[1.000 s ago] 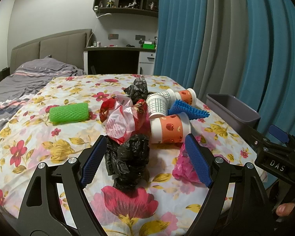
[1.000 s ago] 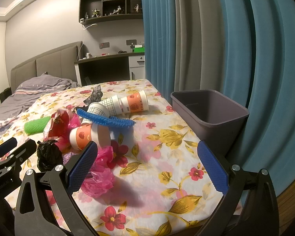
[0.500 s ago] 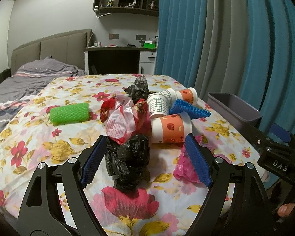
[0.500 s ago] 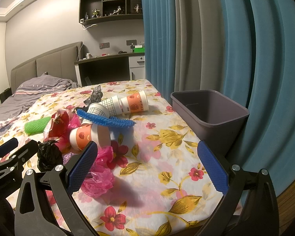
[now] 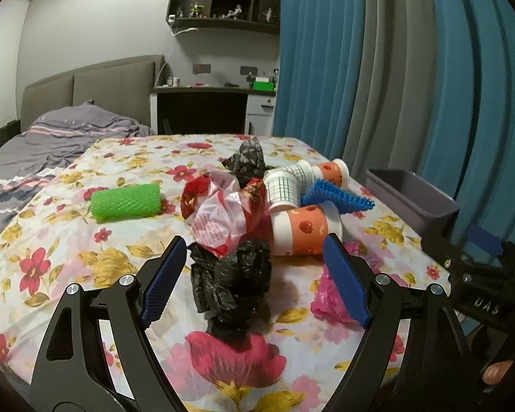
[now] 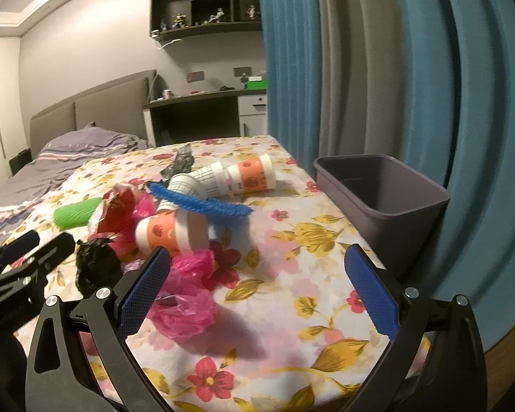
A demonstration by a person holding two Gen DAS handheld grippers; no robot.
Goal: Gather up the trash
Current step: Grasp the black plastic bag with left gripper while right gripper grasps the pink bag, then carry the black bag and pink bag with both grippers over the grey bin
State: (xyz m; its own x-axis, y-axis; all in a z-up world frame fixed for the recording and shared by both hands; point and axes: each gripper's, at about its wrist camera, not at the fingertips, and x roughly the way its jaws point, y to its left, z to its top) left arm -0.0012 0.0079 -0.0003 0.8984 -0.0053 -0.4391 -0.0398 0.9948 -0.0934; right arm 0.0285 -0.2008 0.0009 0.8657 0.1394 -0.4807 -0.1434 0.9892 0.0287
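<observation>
- The left claw (image 5: 250,278) stands with its jaws wide apart and nothing clamped; its blue pads flank a crumpled black bag (image 5: 231,285) that lies on the floral-clothed bench (image 5: 51,240), with clear gaps on both sides.
- That black bag sits dead ahead of the left claw, between the pads and slightly beyond their tips. It is a lumpy wad with its longer run pointing away from the camera, so the jaws straddle its narrow width.
- The right claw (image 6: 257,281) is also spread open and empty. A pink bag (image 6: 185,309) lies just beside its left pad, more to that side than centred.
- The grey bin (image 6: 381,199) stands at the bench's right edge, ahead and to the right of the right claw, and looks empty.
- The rest of the trash is heaped further back: a red-and-white wrapper (image 5: 223,216), paper cups (image 5: 298,230), a blue mesh sleeve (image 5: 336,199) and a green mesh roll (image 5: 125,202) off to the left.
- In my judgement the left hand is nearer the black bag, the right hand nearer the pink bag and bin; a short push forward then closing should take the black bag.
</observation>
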